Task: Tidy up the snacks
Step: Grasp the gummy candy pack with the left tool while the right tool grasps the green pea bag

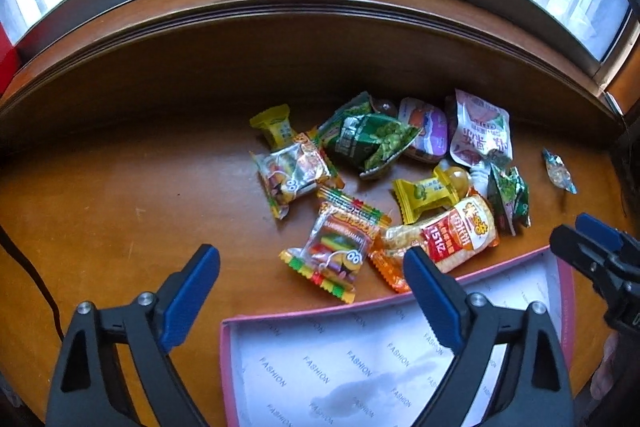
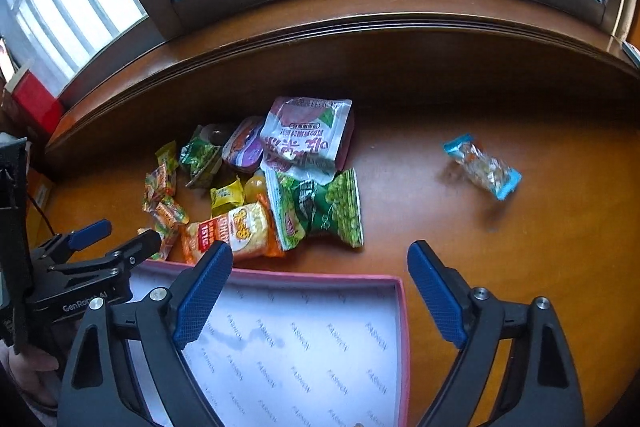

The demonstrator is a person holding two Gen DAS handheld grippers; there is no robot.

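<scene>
A heap of snack packets lies on the wooden table (image 1: pixel 120 195): gummy burger packs (image 1: pixel 332 251), a green pea bag (image 1: pixel 366 139), yellow candies (image 1: pixel 424 193), an orange cracker pack (image 1: pixel 448 235) and a white pouch (image 1: pixel 480 131). One blue-ended candy (image 2: pixel 482 167) lies apart to the right. A pink-rimmed box (image 1: pixel 400 301) lined with white paper sits in front of the heap, with nothing seen in it. My left gripper (image 1: pixel 312 291) is open above the box's far edge. My right gripper (image 2: pixel 320 291) is open over the box's right corner.
A raised wooden sill (image 1: pixel 280 11) and window run along the back. A red box (image 2: pixel 38 103) stands at the far left on the sill. A black cable (image 1: pixel 32 275) trails across the table's left side.
</scene>
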